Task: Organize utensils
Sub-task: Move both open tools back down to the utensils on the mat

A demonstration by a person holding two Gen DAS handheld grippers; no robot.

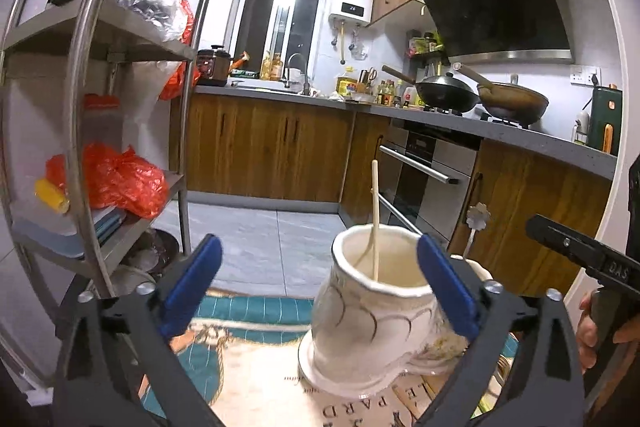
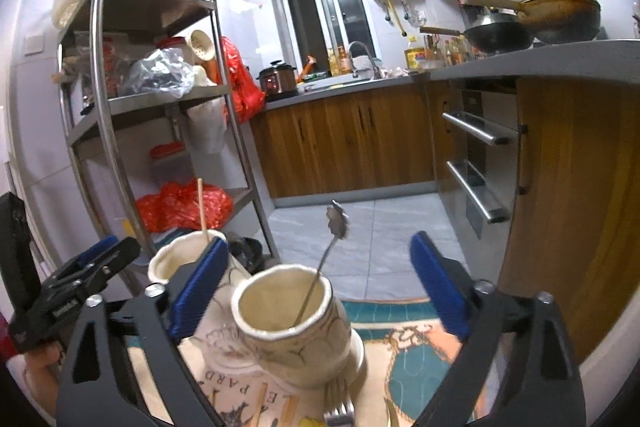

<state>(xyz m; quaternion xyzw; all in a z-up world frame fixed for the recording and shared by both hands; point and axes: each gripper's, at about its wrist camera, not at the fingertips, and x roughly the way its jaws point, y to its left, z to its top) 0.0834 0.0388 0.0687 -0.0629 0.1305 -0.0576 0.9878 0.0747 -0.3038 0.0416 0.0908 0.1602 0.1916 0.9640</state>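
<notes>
From my left wrist view, a ceramic vase [image 1: 372, 311] sits low centre on the patterned mat [image 1: 248, 379], with a wooden chopstick [image 1: 375, 219] standing in it. My left gripper [image 1: 320, 291] frames it, its right finger against the vase rim. A metal shelf rack [image 1: 96, 107] fills the left of the frame; the stove woks [image 1: 480, 95] sit upper right.

From my right wrist view, a second ceramic vase [image 2: 292, 327] stands bottom centre between the fingers of my right gripper [image 2: 320, 291], holding a flower-topped metal spoon [image 2: 328, 251]. The first vase lies behind it, to the left. A fork [image 2: 338, 407] lies on the mat at the bottom edge.
</notes>
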